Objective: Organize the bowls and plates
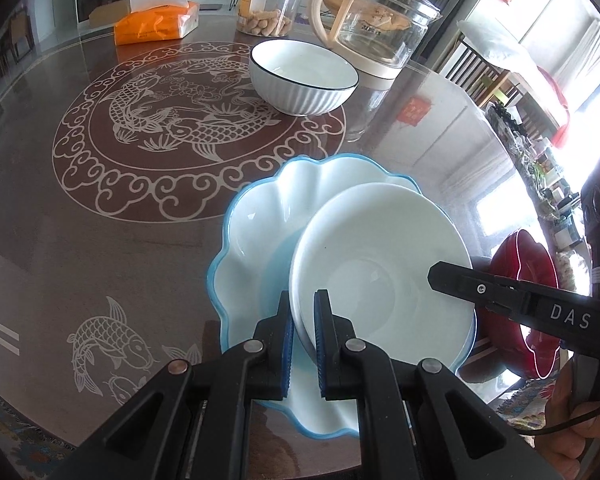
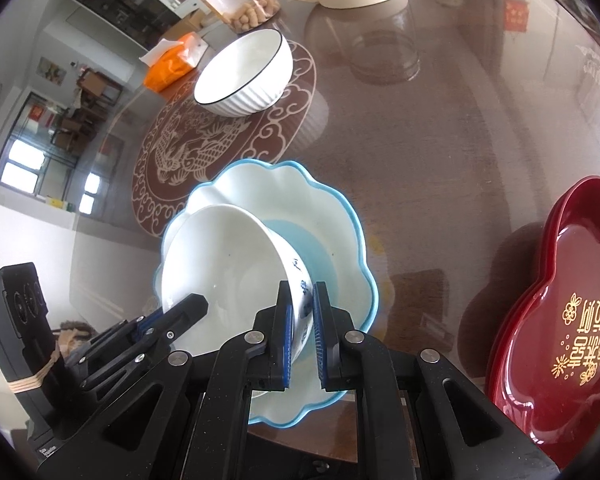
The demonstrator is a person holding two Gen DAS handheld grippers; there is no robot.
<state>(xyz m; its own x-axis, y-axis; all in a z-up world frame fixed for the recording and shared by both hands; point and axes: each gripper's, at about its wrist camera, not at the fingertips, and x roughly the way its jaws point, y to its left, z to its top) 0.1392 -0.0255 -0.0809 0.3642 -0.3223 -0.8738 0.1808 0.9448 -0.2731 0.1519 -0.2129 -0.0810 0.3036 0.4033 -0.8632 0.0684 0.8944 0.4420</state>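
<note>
A plain white bowl [image 1: 380, 264] with blue marks on its outer wall [image 2: 236, 264] rests in a scalloped, blue-rimmed plate [image 1: 256, 236] [image 2: 332, 240] on the table. My left gripper [image 1: 303, 320] is shut on the bowl's near rim. My right gripper [image 2: 302, 312] is shut on the opposite side of the rim; in the left wrist view it reaches in from the right [image 1: 456, 280]. The left gripper shows at lower left in the right wrist view [image 2: 168, 320]. A ribbed white bowl [image 1: 304, 76] [image 2: 244, 76] with a dark rim stands farther back.
Stacked red flower-shaped trays [image 2: 560, 320] [image 1: 528, 288] sit to the right. At the table's far side stand a glass kettle [image 1: 380, 28], a clear jar of snacks [image 1: 272, 0] and an orange tissue pack [image 1: 156, 24]. The brown table [image 2: 440, 140] has carp patterns.
</note>
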